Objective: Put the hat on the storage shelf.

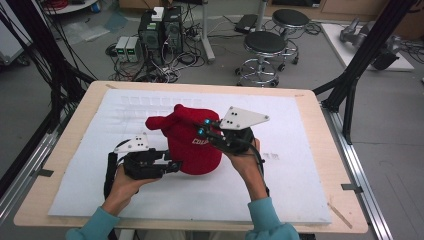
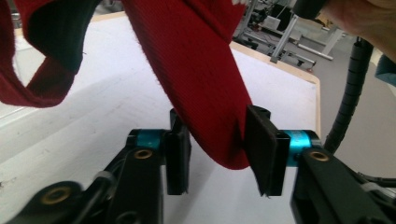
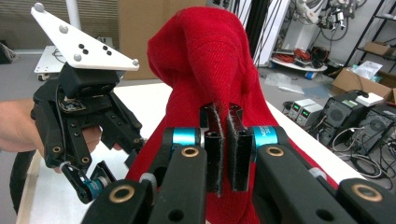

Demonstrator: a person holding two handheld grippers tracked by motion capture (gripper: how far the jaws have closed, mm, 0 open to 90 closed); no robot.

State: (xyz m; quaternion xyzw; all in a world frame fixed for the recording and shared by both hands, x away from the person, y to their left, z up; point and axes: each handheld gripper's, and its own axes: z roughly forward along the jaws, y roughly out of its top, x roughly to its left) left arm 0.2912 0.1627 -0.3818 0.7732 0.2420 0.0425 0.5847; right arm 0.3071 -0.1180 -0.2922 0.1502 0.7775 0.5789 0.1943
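A red knit hat [image 1: 192,145] with white lettering stands raised over the white sheet [image 1: 290,175] at mid-table. My right gripper [image 1: 202,127] comes in from the right and is shut on a fold of the hat's upper side; in the right gripper view the pads [image 3: 223,112] sit nearly together against the red knit [image 3: 205,56]. My left gripper [image 1: 175,165] reaches in low from the left. In the left gripper view its jaws [image 2: 217,154] hold the hat's hanging lower edge [image 2: 196,70], with the fabric filling the gap and touching both pads. The left gripper [image 3: 100,179] also appears beside the hat in the right gripper view.
The white sheet covers most of the wooden table [image 1: 330,150]. Beyond the far edge stand two stools [image 1: 265,50], computer towers [image 1: 160,30] and tangled cables on the floor. Black frame posts [image 1: 360,60] rise at the table's right and left sides.
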